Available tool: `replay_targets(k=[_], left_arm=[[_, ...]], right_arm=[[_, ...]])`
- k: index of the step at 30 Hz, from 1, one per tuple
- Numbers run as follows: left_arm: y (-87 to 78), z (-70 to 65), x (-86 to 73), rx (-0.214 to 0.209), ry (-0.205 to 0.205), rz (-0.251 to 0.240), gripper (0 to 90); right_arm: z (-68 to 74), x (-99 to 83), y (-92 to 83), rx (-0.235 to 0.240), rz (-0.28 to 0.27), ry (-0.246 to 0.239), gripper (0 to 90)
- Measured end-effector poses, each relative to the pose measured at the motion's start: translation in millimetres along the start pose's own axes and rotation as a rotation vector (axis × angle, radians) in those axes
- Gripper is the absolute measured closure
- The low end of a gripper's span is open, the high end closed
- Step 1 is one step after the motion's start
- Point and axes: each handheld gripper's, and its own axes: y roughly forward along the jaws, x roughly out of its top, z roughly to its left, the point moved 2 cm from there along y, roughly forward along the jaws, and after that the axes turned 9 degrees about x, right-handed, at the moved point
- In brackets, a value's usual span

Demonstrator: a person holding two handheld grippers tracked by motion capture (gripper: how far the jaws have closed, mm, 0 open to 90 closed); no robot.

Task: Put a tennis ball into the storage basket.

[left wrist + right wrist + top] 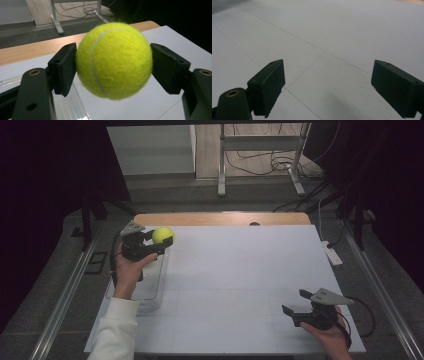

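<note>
A yellow-green tennis ball (162,235) hangs above the table's left side, at the far end of a clear plastic tray (150,292). My left gripper (161,240) is shut on the ball, held up by a hand in a white sleeve. Seen from the left gripper view, the ball (114,60) sits squeezed between both black pads (63,67). My right gripper (296,302) rests near the table's front right corner, open, with nothing between its jaws. In the right gripper view, my right gripper (325,87) has bare white table under its wide gap.
The white table top (240,270) has faint grid lines and a wooden strip (220,218) along its far edge. A white power strip (332,254) lies at the right edge. Beyond the table stand metal frame legs (221,165) and floor cables.
</note>
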Motion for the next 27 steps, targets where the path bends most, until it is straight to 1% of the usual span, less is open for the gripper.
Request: replay_targets(k=[4,8,17,20,21,24,27], left_arm=[[-0.1,4.6,-1.9,0.018,-0.006,0.007,26.8],[-0.7,8.3,-3.1,0.02,-0.017,0.008,26.8],[-3.9,11.6,-5.0,0.032,-0.016,0.011,26.8],[-6.6,18.7,-9.3,0.053,-0.022,0.022,26.8],[-6.6,18.7,-9.3,0.053,-0.022,0.022,26.8],[-7.4,24.5,-13.4,0.068,-0.027,0.035,26.8],[-7.1,25.8,-14.8,0.073,-0.023,0.042,26.8]], right_arm=[[0.0,0.0,-0.1,0.0,0.0,0.0,12.6],[-0.3,0.0,0.0,0.001,0.0,-0.001,12.6],[-0.2,0.1,-0.5,-0.001,-0.001,0.0,12.6],[-0.4,0.1,-0.7,-0.002,-0.001,0.001,12.6],[-0.4,0.1,-0.6,-0.002,-0.001,0.001,12.6],[-0.4,0.1,-0.3,-0.002,0.0,0.0,12.6],[-0.3,0.1,-0.2,-0.001,0.0,0.0,12.6]])
